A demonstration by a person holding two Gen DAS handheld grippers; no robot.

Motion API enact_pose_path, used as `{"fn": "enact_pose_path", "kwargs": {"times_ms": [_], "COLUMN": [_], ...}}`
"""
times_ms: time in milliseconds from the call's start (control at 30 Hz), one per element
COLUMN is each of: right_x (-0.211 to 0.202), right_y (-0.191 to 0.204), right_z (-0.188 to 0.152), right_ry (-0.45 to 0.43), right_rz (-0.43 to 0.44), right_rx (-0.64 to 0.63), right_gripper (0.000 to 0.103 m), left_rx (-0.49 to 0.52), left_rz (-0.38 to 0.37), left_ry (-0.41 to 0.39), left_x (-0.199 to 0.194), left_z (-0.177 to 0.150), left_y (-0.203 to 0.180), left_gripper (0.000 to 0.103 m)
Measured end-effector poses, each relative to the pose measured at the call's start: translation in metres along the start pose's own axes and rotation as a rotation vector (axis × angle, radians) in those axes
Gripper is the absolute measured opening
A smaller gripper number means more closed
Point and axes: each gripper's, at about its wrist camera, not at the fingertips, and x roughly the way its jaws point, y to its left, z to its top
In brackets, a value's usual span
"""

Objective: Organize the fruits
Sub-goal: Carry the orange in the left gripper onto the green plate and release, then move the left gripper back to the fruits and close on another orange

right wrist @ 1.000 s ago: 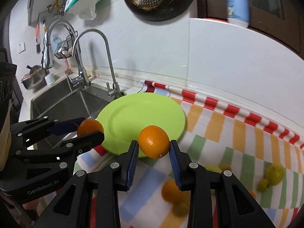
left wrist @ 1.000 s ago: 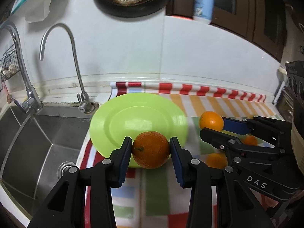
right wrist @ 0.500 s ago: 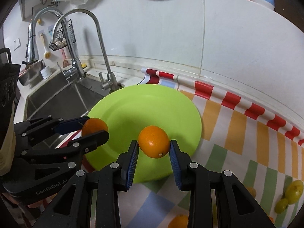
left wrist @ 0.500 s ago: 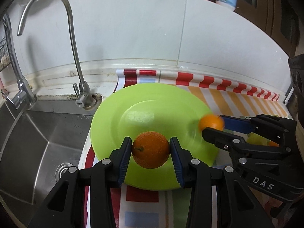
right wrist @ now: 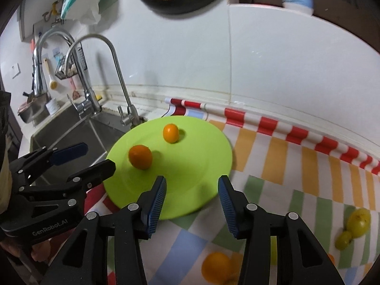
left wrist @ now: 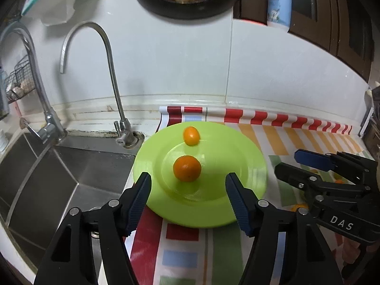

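Note:
A lime green plate [left wrist: 242,166] [right wrist: 201,156] lies on the striped mat beside the sink. Two oranges rest on it: a larger one [left wrist: 187,168] [right wrist: 140,156] near the middle and a smaller one [left wrist: 191,135] [right wrist: 170,132] toward the far rim. My left gripper [left wrist: 187,197] is open and empty, just short of the larger orange. My right gripper [right wrist: 192,197] is open and empty over the plate's near edge. Each gripper shows in the other's view, the right [left wrist: 306,163] and the left [right wrist: 83,156].
A steel sink [left wrist: 47,178] with two taps [left wrist: 111,71] lies left of the plate. On the mat to the right lie another orange [right wrist: 217,266] and greenish-yellow fruits [right wrist: 356,220]. A white tiled wall stands behind, with a pan and a bottle above.
Both grippers have opened and let go of their oranges, which now rest on the plate. Both grippers have drawn back toward me.

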Motion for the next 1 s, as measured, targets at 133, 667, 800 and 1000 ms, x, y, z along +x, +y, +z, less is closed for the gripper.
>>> {"fn": "enact_pose_path", "kwargs": {"times_ms": [133, 667, 800, 1000], "right_x": [-0.027, -0.122, -0.142, -0.164], "right_y": [-0.002, -0.015, -0.021, -0.035], "right_z": [-0.005, -0.040, -0.048, -0.060], "right_ry": [-0.038, -0.154, -0.180, -0.198], "right_rz": [-0.028, -0.130, -0.166, -0.190], "right_rx": [0.010, 0.024, 0.025, 0.047], "right_gripper": [0.051, 0.063, 0.067, 0.067], "left_rx": [0.001, 0.056, 0.058, 0.082], "left_rz": [0.015, -0.035, -0.058, -0.062], "left_ry": [-0.029, -0.147, -0.162, -0.189], "left_x": [-0.020, -0.092, -0.104, -0.116], "left_z": [-0.005, -0.018, -0.022, -0.026], "left_y": [-0.008, -0.057, -0.070, -0.088], "left_gripper": [0.070, 0.089, 0.092, 0.093]}}
